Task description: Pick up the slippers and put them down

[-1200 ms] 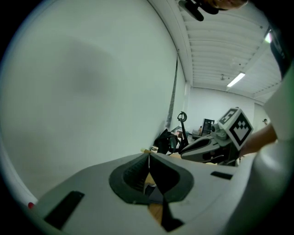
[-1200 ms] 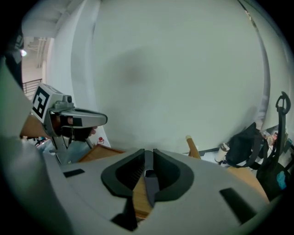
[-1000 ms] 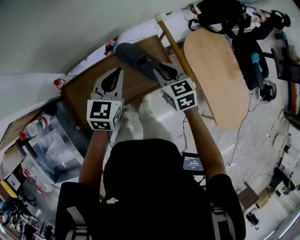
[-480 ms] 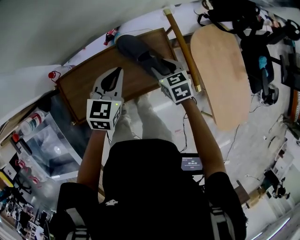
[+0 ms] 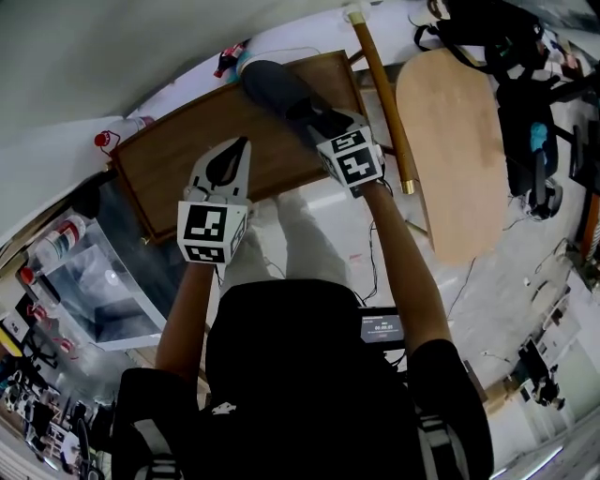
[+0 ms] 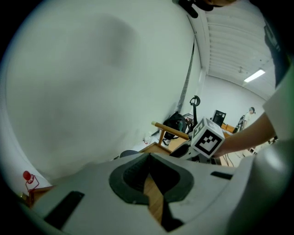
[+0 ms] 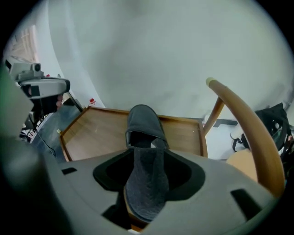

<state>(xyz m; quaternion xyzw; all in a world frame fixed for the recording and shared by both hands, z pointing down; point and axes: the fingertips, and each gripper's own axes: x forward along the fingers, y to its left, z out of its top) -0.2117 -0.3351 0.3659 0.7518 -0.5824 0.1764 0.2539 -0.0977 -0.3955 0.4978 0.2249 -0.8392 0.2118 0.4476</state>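
Note:
A dark grey slipper (image 5: 272,86) (image 7: 143,128) lies on the wooden table (image 5: 187,159) near its far right corner, toe toward the wall. My right gripper (image 5: 314,117) (image 7: 146,158) stands over its heel. Its jaws have just been opening and now stand wide, with dark gaps on both sides of the heel between them. My left gripper (image 5: 242,145) (image 6: 149,158) hovers over the middle of the table with its fingertips together and nothing between them. No second slipper shows in any view.
A wooden chair with a rounded seat (image 5: 450,141) and a curved back rail (image 5: 380,94) (image 7: 243,124) stands right of the table. A clear plastic bin (image 5: 94,291) sits at the left. Black bags (image 5: 478,28) lie beyond the chair. The wall runs along the table's far edge.
The right gripper came down with the slipper onto the table's far right corner and its jaws spread apart. The left gripper sank a little toward the tabletop.

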